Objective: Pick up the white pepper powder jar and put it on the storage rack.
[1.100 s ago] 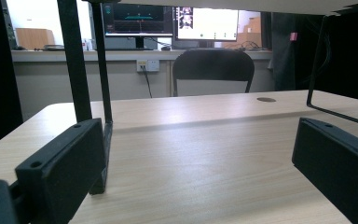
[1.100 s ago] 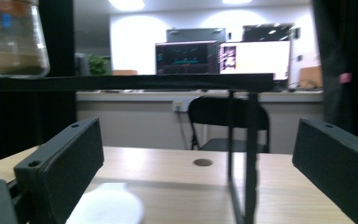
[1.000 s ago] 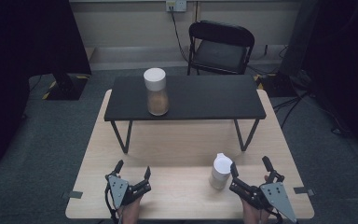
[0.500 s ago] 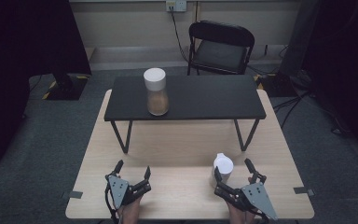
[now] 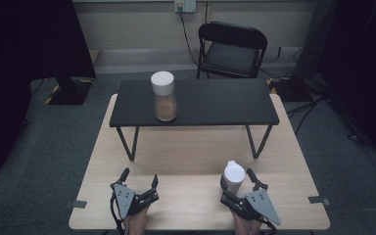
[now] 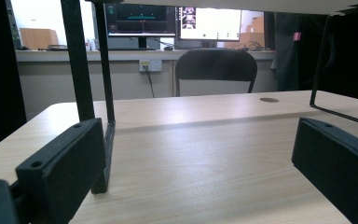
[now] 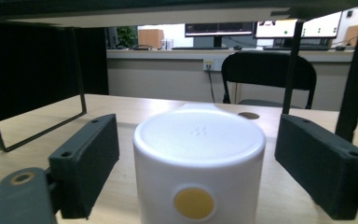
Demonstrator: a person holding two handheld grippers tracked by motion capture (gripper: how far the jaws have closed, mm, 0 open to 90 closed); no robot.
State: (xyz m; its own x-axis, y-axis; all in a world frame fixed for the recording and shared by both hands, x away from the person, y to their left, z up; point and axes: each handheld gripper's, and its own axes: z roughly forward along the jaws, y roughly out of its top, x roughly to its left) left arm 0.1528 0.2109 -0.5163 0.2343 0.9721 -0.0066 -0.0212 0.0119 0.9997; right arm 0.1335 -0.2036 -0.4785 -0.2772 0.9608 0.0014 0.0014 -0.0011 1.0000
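- High view shows us a pale wooden table (image 5: 186, 161) with a small black bench-like shelf on thin metal legs (image 5: 196, 100) standing on its far half.
- We see a clear jar with a white lid and brown powder inside (image 5: 164, 96) standing upright on the left part of that shelf.
- We see a small white plastic cup-shaped bottle (image 5: 234, 177) standing upright on the wood near the front right, in front of the shelf and well apart from the jar.
- Our right gripper (image 5: 237, 185) sits low at the front edge, and the white bottle stands between its two black jaws.
- Right gripper view shows the bottle (image 7: 199, 170) close up in the middle, with a round yellow dot on its side.
- We see a gap on each side between the bottle and the black pads (image 7: 86, 161), so the jaws are around it but not pressing on it.
- These jaws have just been closing in, and they are about half open now.
- Our left gripper (image 5: 138, 182) rests at the front left of the table, well apart from the bottle.
- Left gripper view shows its jaws wide apart with just bare wood between them, so it holds nothing.
- We see a black folding chair (image 5: 232, 49) behind the table, by the wall.
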